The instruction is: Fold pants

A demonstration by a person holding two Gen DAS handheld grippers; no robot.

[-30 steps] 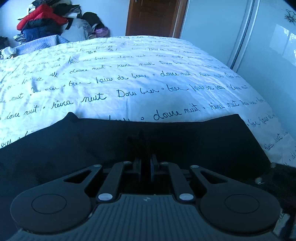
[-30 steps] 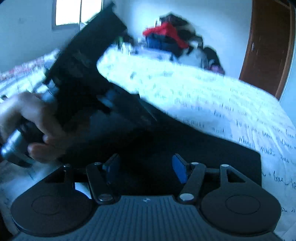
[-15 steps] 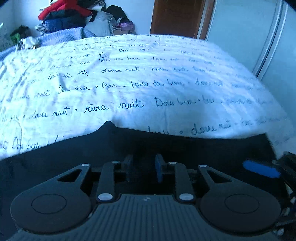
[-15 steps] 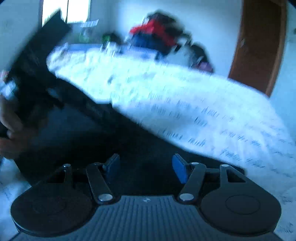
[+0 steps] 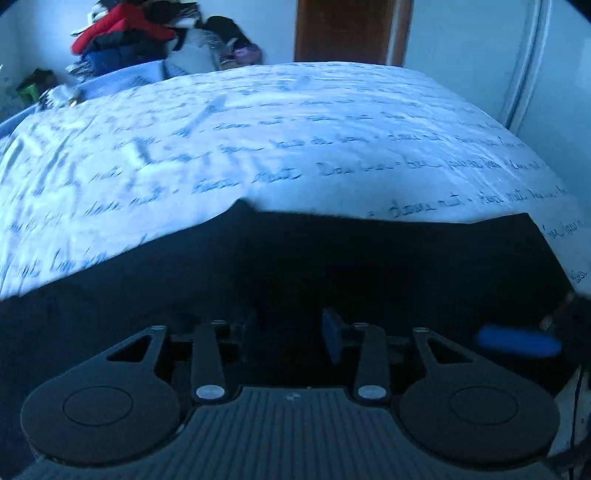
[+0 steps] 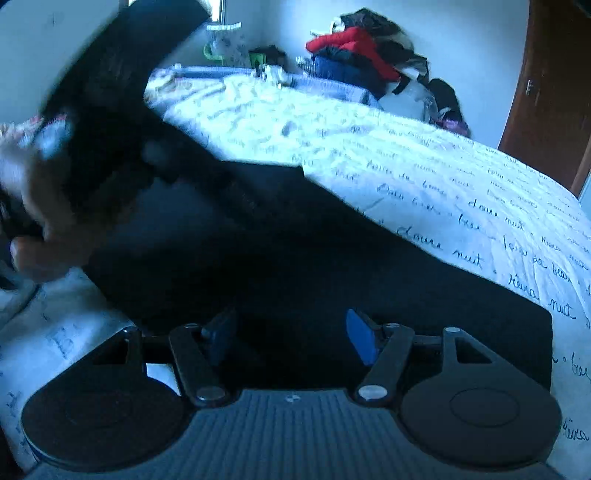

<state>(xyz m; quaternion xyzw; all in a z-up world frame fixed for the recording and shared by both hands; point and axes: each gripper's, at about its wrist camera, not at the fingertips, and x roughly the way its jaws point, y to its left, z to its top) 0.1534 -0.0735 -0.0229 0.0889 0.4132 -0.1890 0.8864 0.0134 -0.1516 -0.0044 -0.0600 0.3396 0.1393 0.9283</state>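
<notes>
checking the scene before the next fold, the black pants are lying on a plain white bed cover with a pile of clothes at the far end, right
Not quite. The bed cover is not plain: the left wrist view shows it printed with lines of dark handwritten script. The rest holds: the black pants lie on it, with the pile of clothes at the far end.

Black tool (image 5: 291,332), blue pads (image 6: 360,341), silver screws.
</notes>
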